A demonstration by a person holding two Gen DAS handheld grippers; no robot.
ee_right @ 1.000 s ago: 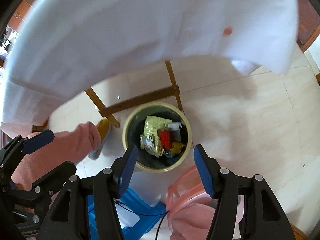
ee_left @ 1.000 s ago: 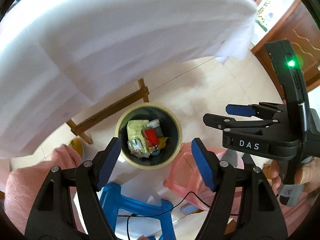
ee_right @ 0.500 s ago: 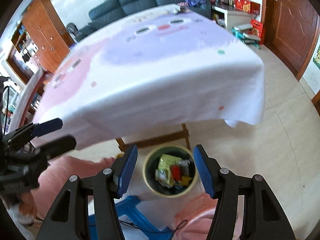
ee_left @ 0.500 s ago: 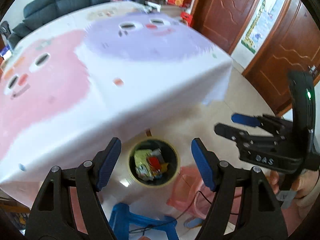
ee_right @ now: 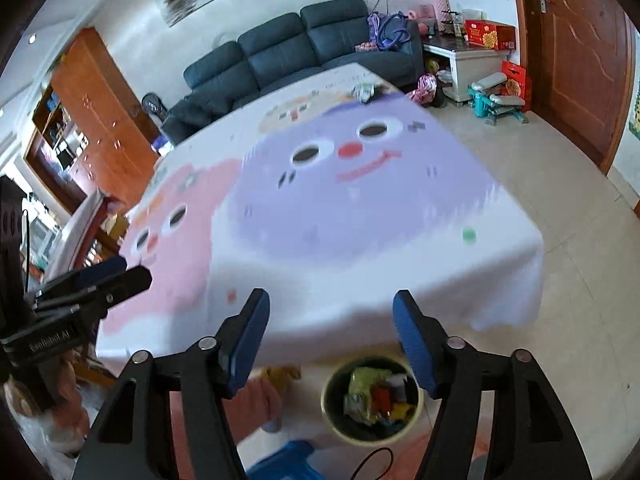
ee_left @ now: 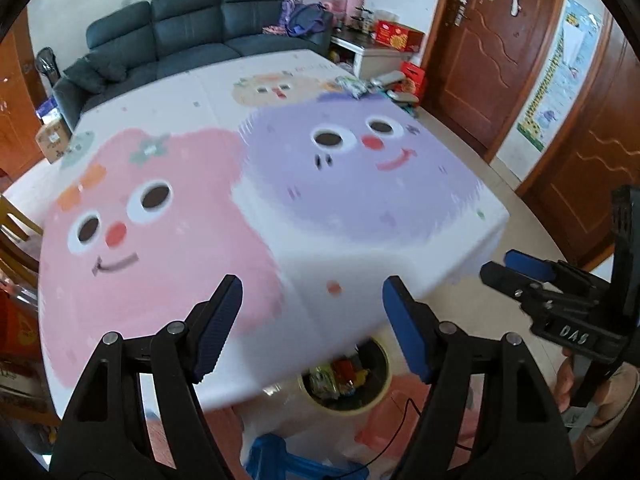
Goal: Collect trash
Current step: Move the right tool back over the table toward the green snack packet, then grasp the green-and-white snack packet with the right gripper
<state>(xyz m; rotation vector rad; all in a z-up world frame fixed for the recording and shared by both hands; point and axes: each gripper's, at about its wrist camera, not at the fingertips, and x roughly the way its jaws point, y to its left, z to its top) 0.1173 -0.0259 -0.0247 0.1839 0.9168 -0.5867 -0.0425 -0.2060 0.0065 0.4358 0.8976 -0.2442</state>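
Note:
A round bin with a pale yellow rim (ee_right: 372, 434) stands on the floor by the table's near edge, holding several wrappers (ee_right: 370, 394). It also shows in the left wrist view (ee_left: 360, 406), partly hidden by the tablecloth. A crumpled wrapper (ee_left: 352, 86) lies at the table's far edge, also in the right wrist view (ee_right: 364, 91). My left gripper (ee_left: 312, 328) is open and empty above the table's near edge. My right gripper (ee_right: 332, 340) is open and empty, above the bin.
The table wears a cloth with a pink face (ee_left: 132, 216) and a purple face (ee_right: 352, 176). A blue stool (ee_left: 288, 462) and a pink stool (ee_left: 400, 412) stand by the bin. A dark sofa (ee_left: 192, 32) and wooden doors (ee_left: 488, 44) lie beyond.
Both grippers have risen and tilted up from over the bin under the table edge, so the tabletop and room now fill the views. Both stay open and empty.

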